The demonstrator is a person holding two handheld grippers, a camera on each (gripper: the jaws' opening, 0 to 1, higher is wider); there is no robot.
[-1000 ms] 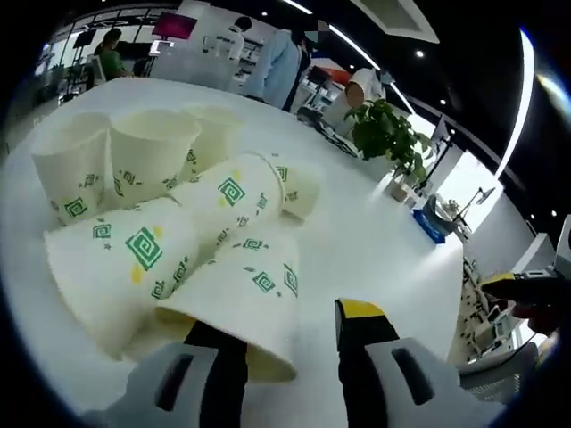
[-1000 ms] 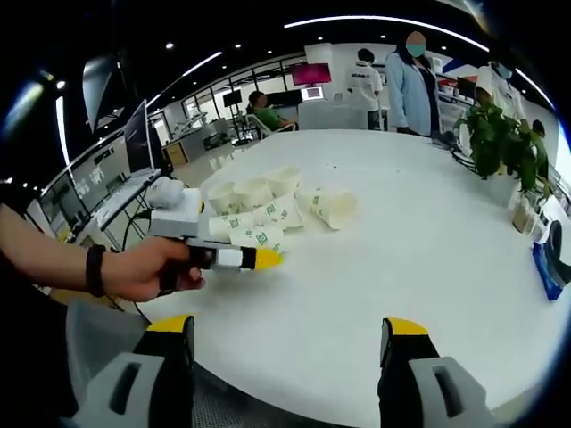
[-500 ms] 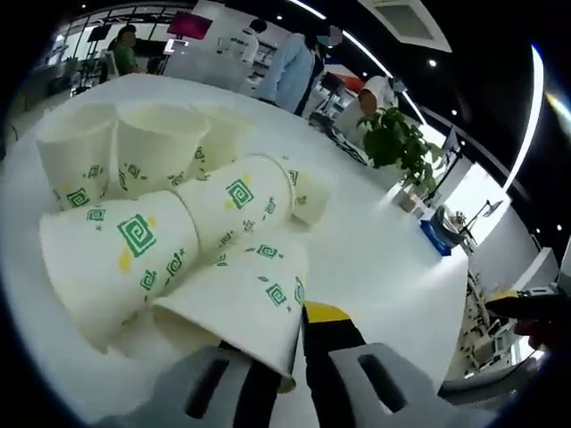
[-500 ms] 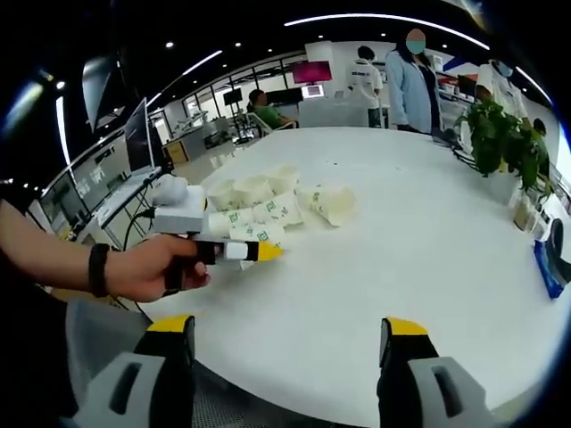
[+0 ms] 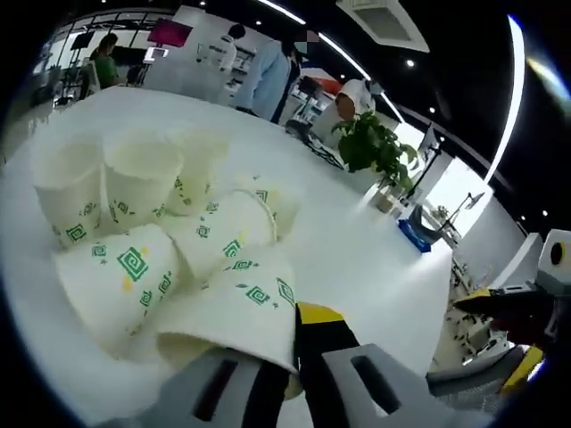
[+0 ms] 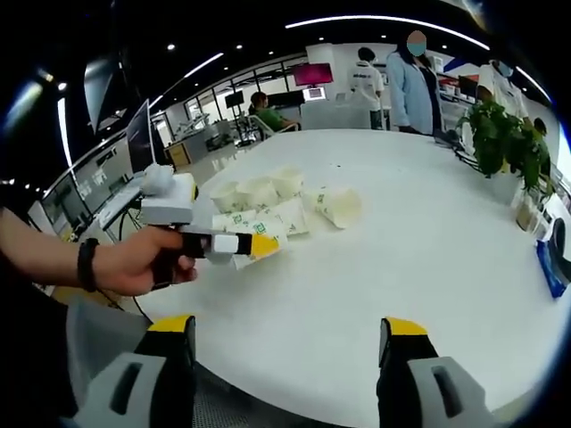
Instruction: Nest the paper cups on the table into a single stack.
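Open-plan office interior: large round white counter (image 6: 428, 259), potted green plant (image 6: 504, 134) at its far edge, dark ceiling with curved light strips (image 6: 384, 20), pink wall screen (image 6: 318, 73), desks with monitors (image 6: 138, 134), standing people (image 6: 412, 80) beyond.

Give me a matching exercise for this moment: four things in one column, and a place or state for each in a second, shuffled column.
Things:
1. left gripper
2. right gripper
3. white paper cup with green square-spiral prints
4. green potted plant

Places or states:
A. open, hanging over the near edge of the white round table
B. standing at the table's far right edge
C. shut on a cup's rim
D. lying on its side, rim pinched between fingers

Pairs: 1-C, 2-A, 3-D, 4-B
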